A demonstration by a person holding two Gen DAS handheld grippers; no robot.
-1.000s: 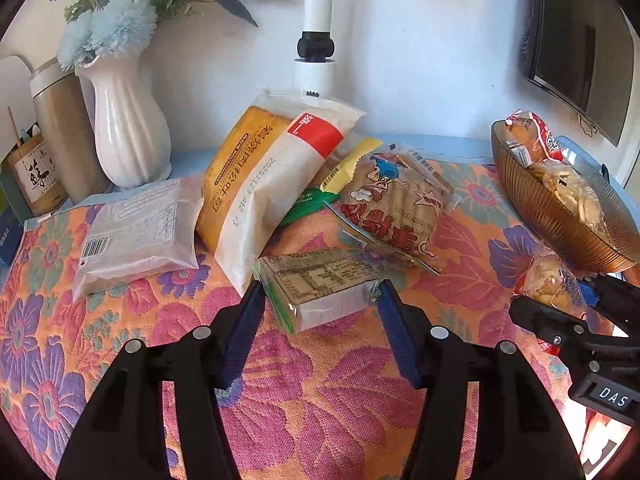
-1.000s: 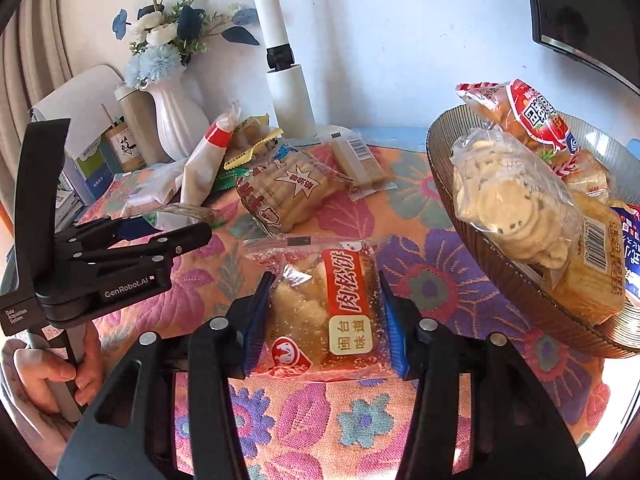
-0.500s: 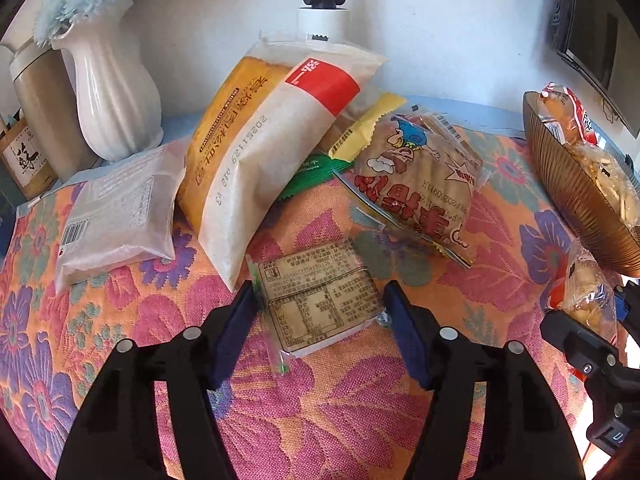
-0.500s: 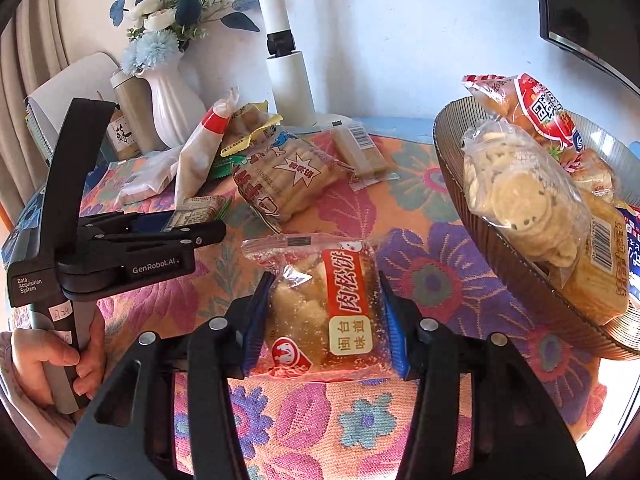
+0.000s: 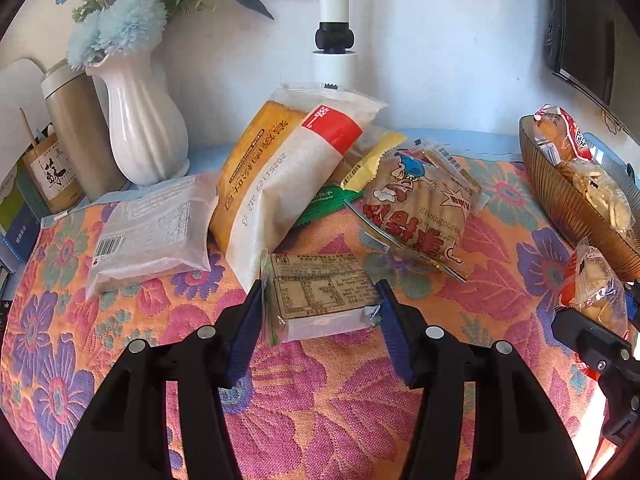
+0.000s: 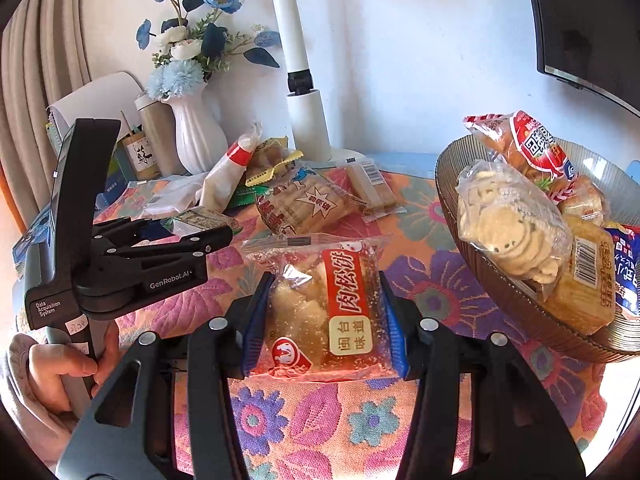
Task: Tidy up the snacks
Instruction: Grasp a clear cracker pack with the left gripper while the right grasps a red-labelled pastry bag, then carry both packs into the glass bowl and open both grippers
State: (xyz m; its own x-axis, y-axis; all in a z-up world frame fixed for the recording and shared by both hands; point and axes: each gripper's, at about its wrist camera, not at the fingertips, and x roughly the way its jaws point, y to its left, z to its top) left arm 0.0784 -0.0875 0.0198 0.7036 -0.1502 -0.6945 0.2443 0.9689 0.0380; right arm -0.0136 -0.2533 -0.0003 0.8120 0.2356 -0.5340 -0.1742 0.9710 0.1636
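Observation:
My left gripper (image 5: pixel 320 312) is shut on a small square snack pack with a printed label (image 5: pixel 320 292) and holds it just above the floral tablecloth (image 5: pixel 320 420). My right gripper (image 6: pixel 324 312) is shut on a red-and-clear pastry pack (image 6: pixel 328 312), held above the cloth. The brown ribbed bowl (image 6: pixel 504 284) at the right holds several snack bags, among them a clear bag of round crackers (image 6: pixel 508 220). The bowl also shows in the left wrist view (image 5: pixel 568 216). The left gripper appears in the right wrist view (image 6: pixel 188 236).
Loose snacks lie at the back: an orange-and-white bread bag (image 5: pixel 280 176), a cartoon cracker bag (image 5: pixel 420 208), a clear flat pack (image 5: pixel 152 228). A white vase with flowers (image 5: pixel 140 128), a thermos (image 5: pixel 76 132) and a white lamp post (image 5: pixel 334 40) stand along the wall.
My left gripper has closed on the small labelled pack and lifted it slightly, tilting back up. My right gripper still holds the pastry pack in about the same place.

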